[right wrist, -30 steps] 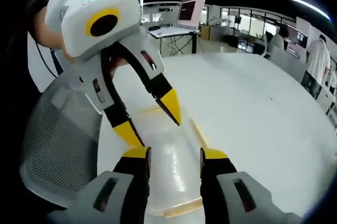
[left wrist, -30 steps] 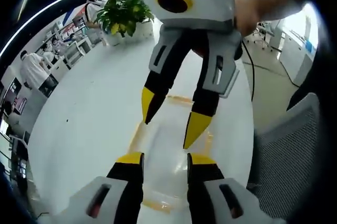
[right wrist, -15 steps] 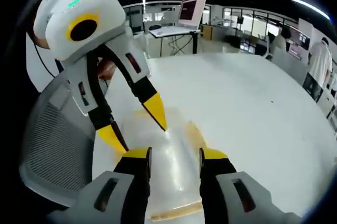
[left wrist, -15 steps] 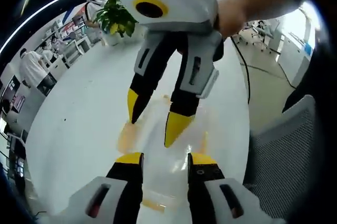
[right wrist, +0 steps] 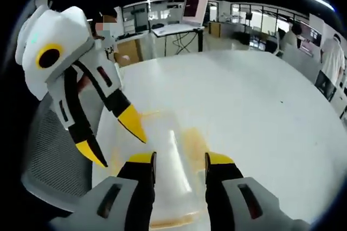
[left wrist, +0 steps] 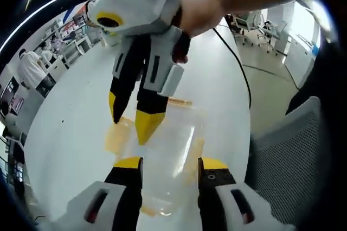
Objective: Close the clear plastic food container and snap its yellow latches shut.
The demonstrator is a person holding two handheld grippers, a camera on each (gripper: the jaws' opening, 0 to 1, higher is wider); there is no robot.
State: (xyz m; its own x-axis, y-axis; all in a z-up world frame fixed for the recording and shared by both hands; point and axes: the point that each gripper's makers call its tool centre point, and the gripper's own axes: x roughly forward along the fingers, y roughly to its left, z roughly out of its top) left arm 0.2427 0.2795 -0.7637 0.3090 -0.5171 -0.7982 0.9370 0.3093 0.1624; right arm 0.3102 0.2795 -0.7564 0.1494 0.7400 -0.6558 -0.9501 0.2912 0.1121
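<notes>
A: What has changed in the last second?

B: In the left gripper view, the right gripper (left wrist: 129, 123) has swung from over the middle of the clear plastic food container (left wrist: 165, 166) to its far-left edge. Its yellow tips now sit by the yellow latch flap (left wrist: 116, 136) there. The container has also shifted on the white table (left wrist: 70, 133), or the cameras have; I can't tell which.

A: And the left gripper?

B: In the right gripper view, the left gripper (right wrist: 111, 139) has slid to the container's (right wrist: 162, 149) left rim. The view's own jaws straddle the lid with a gap, holding nothing.

A: So the state of each?

B: Both have their jaws parted and empty. The lid looks seated, so I'd judge the latching is beginning; the flaps still appear splayed outward.

A: Any brands or writing?

B: None I can read. The distant laptop screen (right wrist: 196, 4) is too small to make out.
</notes>
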